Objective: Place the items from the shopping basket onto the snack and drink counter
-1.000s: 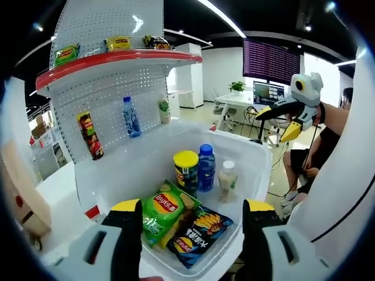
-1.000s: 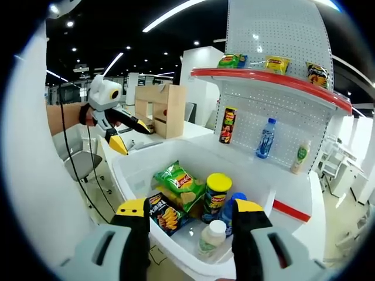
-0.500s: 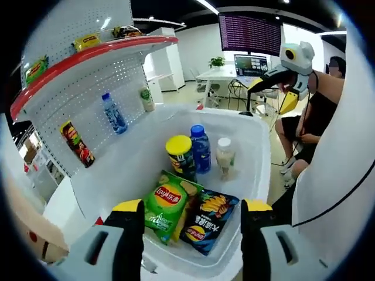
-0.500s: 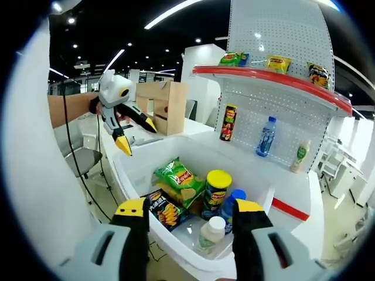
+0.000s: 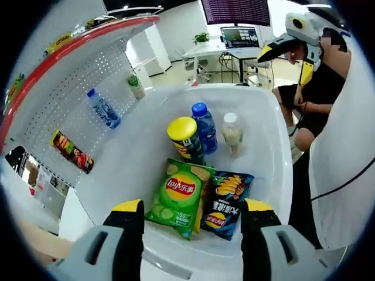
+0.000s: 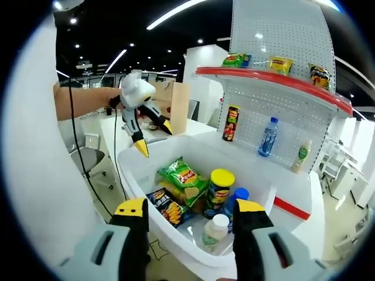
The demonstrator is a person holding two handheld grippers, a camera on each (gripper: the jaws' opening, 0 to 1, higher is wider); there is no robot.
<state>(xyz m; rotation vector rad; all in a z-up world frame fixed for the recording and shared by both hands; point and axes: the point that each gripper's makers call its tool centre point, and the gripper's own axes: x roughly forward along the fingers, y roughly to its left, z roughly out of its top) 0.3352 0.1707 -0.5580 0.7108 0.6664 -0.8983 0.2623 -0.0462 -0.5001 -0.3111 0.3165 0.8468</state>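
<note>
Currently, left claw (image 5: pixel 185 213): open, empty, poised over the basket (image 5: pixel 275 140).
Right claw (image 6: pixel 188 212): open, empty, at the basket's near rim.
Green chip bag (image 5: pixel 176 197): flat in the basket's near end, long axis toward 12 o'clock, overlapping the dark chip bag (image 5: pixel 225 202) at 3 o'clock.
Risk: pinching both bags together; a slack bag may slip.
Risk: brushing the upright yellow-lidded can (image 5: pixel 186 139) or blue bottle (image 5: pixel 204 127), toppling them.

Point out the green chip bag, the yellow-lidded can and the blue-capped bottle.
green chip bag (image 5: pixel 177 197), left gripper view, on its logo
can (image 5: pixel 182 129), left gripper view, on its yellow lid
bottle (image 5: pixel 205 130), left gripper view, on its body
</note>
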